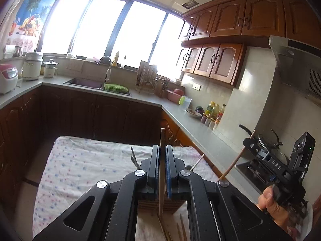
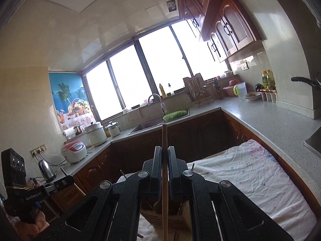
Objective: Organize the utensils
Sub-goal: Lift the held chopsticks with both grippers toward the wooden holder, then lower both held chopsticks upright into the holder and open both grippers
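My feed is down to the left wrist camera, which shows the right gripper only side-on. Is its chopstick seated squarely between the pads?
Observer: Yes. The right gripper is shut on the chopstick, which stands upright and centred between the jaws.
Operator: What's below it?
Observer: A wooden holder sits on the cloth, right under that gripper.
Operator: Anything behind my left gripper?
Observer: A steel kettle stands on the counter beyond the left gripper.
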`<state>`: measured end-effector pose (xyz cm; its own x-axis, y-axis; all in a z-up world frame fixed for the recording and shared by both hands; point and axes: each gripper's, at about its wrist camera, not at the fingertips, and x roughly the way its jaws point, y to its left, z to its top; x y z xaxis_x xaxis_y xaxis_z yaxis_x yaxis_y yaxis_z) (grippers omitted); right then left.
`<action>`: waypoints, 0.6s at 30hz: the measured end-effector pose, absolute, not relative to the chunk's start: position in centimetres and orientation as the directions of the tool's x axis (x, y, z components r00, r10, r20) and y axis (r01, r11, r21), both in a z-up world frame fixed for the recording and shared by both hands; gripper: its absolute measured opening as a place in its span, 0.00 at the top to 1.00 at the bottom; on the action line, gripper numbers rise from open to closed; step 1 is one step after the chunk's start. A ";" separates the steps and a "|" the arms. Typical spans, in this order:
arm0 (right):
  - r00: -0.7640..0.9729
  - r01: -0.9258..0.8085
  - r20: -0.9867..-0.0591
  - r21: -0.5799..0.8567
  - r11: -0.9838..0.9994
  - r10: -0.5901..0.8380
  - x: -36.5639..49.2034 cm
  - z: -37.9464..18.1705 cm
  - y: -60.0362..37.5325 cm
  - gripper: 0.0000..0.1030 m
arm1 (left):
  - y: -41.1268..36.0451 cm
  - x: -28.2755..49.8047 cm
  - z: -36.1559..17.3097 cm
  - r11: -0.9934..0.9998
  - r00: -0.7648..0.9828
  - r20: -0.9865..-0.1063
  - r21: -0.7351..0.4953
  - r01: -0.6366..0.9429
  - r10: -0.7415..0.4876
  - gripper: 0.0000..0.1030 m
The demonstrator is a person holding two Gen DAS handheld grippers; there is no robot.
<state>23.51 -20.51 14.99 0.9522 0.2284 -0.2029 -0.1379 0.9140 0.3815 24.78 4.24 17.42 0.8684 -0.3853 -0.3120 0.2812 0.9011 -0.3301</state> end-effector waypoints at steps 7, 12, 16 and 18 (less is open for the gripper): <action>0.974 -0.105 -0.150 0.355 0.929 0.167 27.6 16.0 -19.9 0.95 | 3.5 29.5 17.1 0.912 0.890 -0.290 -0.324 0.254 -0.351 0.96; 0.981 -0.082 -0.140 0.347 0.934 0.138 29.8 14.6 -19.4 0.95 | 2.7 32.7 14.2 0.914 0.888 -0.323 -0.347 0.210 -0.327 0.96; 0.984 -0.077 -0.126 0.320 0.944 0.123 30.4 12.5 -18.6 0.95 | 1.7 34.1 11.8 0.917 0.880 -0.352 -0.351 0.190 -0.317 0.96; 0.983 -0.079 -0.133 0.319 0.945 0.127 30.6 11.2 -18.4 0.95 | 1.3 34.8 10.9 0.916 0.872 -0.370 -0.356 0.186 -0.321 0.96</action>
